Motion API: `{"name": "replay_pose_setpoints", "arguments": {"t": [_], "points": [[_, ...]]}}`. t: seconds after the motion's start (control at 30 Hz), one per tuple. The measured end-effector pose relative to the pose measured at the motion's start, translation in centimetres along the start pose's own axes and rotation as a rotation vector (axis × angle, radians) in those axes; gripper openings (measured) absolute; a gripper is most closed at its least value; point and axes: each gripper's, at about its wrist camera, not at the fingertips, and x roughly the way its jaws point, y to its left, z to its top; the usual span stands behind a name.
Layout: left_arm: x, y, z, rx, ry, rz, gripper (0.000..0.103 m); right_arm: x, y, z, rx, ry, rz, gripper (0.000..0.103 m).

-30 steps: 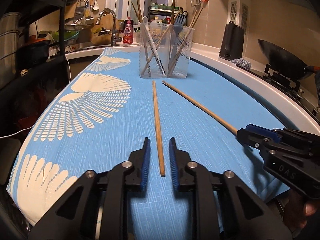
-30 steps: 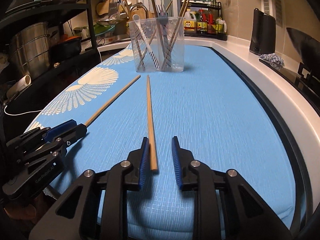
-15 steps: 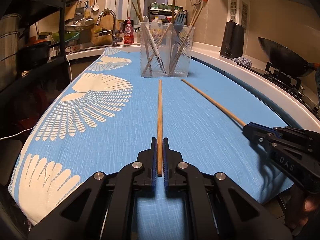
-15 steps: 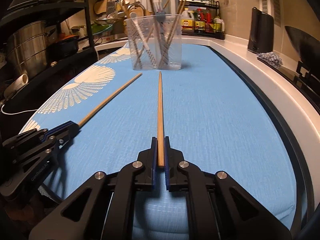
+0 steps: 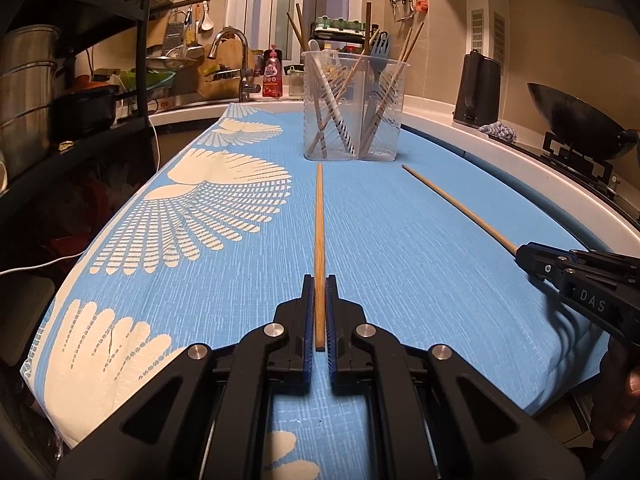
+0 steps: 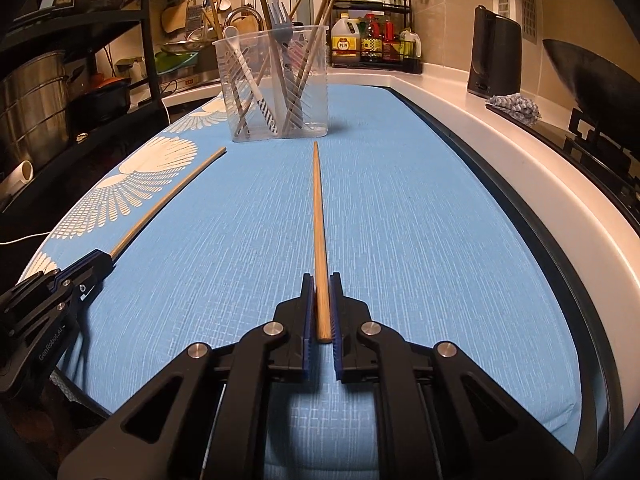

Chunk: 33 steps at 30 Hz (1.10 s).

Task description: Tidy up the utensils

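Two wooden chopsticks lie lengthwise on the blue cloth [image 5: 420, 264], pointing at a clear utensil holder [image 5: 352, 120] that holds several chopsticks, a fork and a spoon. My left gripper [image 5: 319, 280] is shut on the near end of the left chopstick [image 5: 319, 220]. In the right wrist view my right gripper [image 6: 320, 278] grips the near end of the right chopstick [image 6: 317, 208]; its jaws are opening slightly, with the pads still against the wood. Each gripper also shows in the other's view: the right gripper [image 5: 524, 252] and the left gripper [image 6: 102, 258].
A black kettle [image 5: 478, 92] and a wok [image 5: 576, 124] on the stove stand along the right counter. A sink tap [image 5: 236, 64] and a bottle rack [image 6: 376, 44] are at the back. A dark shelf with pots [image 5: 32, 80] runs along the left.
Both grippers have closed from open onto the near ends of their chopsticks. Each chopstick now lines up straight with its gripper.
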Motion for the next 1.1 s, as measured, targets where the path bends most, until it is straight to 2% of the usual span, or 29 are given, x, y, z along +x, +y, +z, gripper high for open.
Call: {"name": "replay_pose_setpoints", "arguments": {"t": [0.2, 0.5, 0.63, 0.87, 1.1], "points": [[-0.7, -0.1, 0.3, 0.015, -0.025, 0.019, 0.005, -0.6, 0.0, 0.5, -0.003, -0.014, -0.003, 0.007], [-4.0, 0.2, 3.9, 0.057, -0.153, 0.043, 0.005, -4.4, 0.2, 3.7, -0.044, -0.143, -0.02, 0.007], [-4.8, 0.5, 5.6, 0.059, -0.181, 0.041, 0.005, -5.9, 0.5, 5.1, -0.066, -0.186, -0.023, 0.007], [-5.9, 1.9, 9.5, 0.056, -0.214, 0.01, 0.005, -8.2, 0.5, 8.5, -0.078, -0.251, -0.012, 0.007], [-6.2, 3.6, 14.8, 0.039, -0.224, -0.034, 0.005, -8.7, 0.1, 12.1, -0.054, -0.269, 0.009, 0.007]]}}
